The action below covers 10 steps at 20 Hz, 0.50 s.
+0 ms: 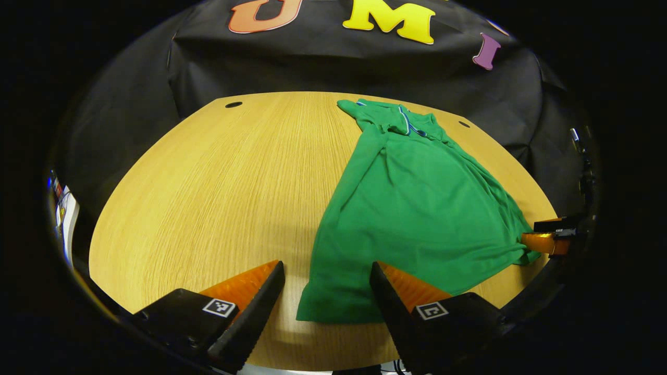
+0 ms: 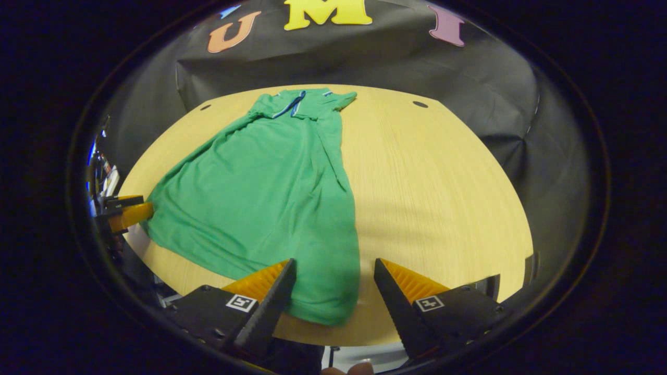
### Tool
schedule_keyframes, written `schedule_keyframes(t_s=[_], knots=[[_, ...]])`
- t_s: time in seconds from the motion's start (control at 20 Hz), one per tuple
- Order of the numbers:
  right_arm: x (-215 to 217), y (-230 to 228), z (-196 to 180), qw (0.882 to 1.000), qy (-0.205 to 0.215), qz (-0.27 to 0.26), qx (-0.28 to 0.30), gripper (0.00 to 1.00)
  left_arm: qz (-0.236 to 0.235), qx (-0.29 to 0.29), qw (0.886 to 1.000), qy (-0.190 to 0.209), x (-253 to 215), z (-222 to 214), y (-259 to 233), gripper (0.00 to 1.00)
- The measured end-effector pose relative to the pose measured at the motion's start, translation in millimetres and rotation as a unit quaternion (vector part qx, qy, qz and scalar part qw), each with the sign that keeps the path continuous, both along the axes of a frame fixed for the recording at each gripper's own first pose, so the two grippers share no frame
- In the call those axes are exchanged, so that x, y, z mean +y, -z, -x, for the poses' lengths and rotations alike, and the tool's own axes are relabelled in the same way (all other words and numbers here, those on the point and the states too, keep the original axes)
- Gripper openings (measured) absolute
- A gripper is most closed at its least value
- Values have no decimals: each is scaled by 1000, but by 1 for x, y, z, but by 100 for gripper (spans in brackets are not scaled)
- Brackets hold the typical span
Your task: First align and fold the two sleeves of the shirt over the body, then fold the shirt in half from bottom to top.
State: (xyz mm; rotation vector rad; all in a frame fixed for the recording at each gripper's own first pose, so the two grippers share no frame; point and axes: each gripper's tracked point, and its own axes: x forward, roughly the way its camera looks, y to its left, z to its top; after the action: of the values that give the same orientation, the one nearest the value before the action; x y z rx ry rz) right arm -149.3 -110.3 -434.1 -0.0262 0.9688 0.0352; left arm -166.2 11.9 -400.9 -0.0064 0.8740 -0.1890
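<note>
A green polo shirt [image 1: 417, 208] lies flat on the wooden table [image 1: 219, 182], collar far, hem near, with its sleeves turned in over the body. My left gripper [image 1: 327, 268] is open, its fingers standing either side of the near left hem corner. In the right gripper view the shirt [image 2: 260, 192] runs from the far collar to the near hem. My right gripper [image 2: 334, 263] is open around the near right hem corner. Each view shows a finger of the other gripper at the hem's opposite end: a right finger [image 1: 542, 242] and a left finger [image 2: 127, 213].
Bare tabletop [image 2: 427, 182] spreads wide beside the shirt. Small round cable holes [image 1: 233, 104] [image 2: 420, 104] sit near the table's far corners. The table's front edge runs just under both grippers. Black cloth walls off the back.
</note>
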Motion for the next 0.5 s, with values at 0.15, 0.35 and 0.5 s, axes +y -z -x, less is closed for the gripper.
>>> schedule_keyframes(t_s=[0.15,0.35,0.5], knots=[[6,3,3,1000,11,-21,10,84,-13,14,1000,-3,6,1,3,100],[17,1,1,999,-13,-31,14,46,-14,22,999,-27,2,5,4,66],[23,1,2,999,-17,-35,20,4,-3,28,999,-33,-5,8,2,8]])
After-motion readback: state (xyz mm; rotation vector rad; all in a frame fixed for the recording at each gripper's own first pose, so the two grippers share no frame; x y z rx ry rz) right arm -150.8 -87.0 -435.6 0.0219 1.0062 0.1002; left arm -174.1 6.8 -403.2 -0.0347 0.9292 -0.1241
